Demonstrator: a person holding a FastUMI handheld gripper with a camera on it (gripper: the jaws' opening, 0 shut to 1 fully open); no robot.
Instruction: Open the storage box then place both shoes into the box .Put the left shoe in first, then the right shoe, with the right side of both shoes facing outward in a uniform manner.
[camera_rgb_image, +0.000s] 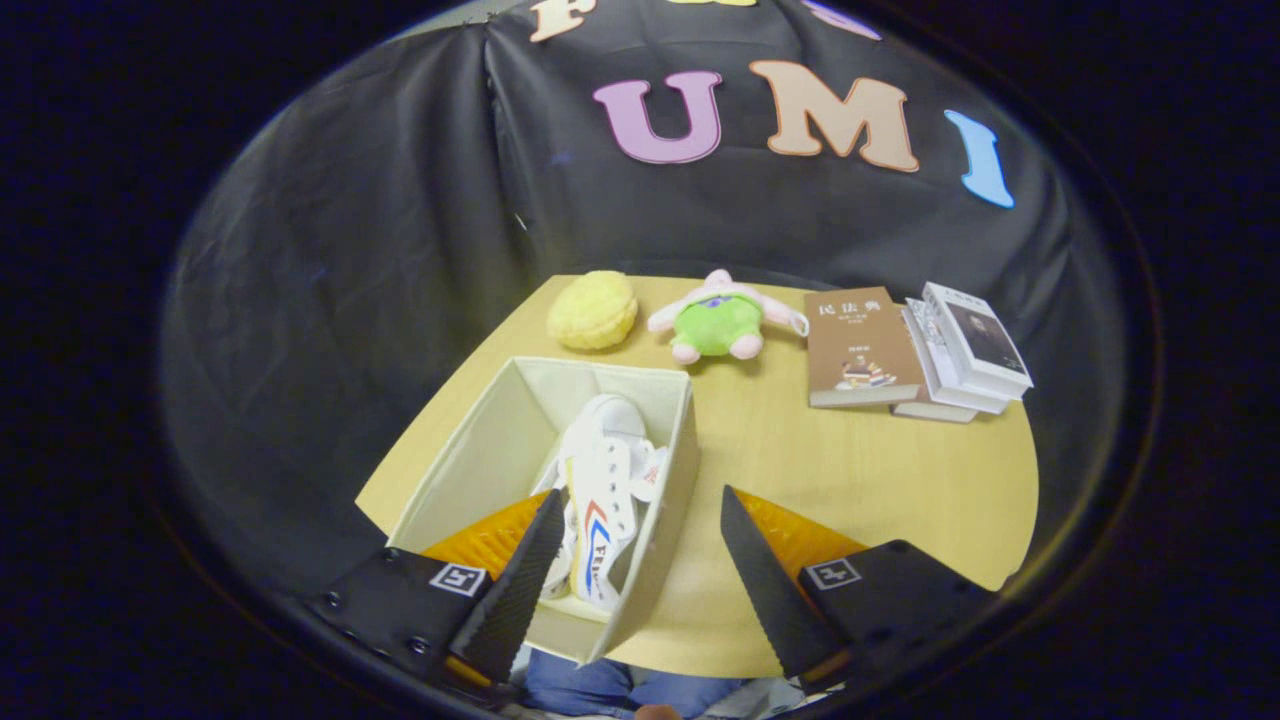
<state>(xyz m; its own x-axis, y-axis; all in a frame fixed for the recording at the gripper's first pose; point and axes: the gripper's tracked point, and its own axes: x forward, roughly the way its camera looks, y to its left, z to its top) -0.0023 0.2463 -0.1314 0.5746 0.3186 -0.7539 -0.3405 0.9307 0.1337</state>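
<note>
your gripper (640, 515) is hanging above the near side of the table (880, 480) with its fingers spread wide apart and nothing between them, so it's fully let go. the left finger sits over the box (470, 450), the right finger is over bare tabletop just to the right of it. the box is open on top, light fabric walls, sitting at the near left part of the round wooden table. inside it you've got a white shoe (603, 490) with red and blue stripes on the side, lying lengthwise with the toe pointing away from you, leaning close to the box's right wall. can't tell from here if there's a second shoe tucked under or beside it. beyond the box there's a yellow plush ball (592, 311) and next to that a green and pink stuffed toy (722, 320), both at the far edge. off to the right, well apart from the box, a brown book (860, 348) lies flat right beside a small stack of books (965, 352). a bit of blue denim (610, 685) shows below the table edge, under the fingers.
</note>
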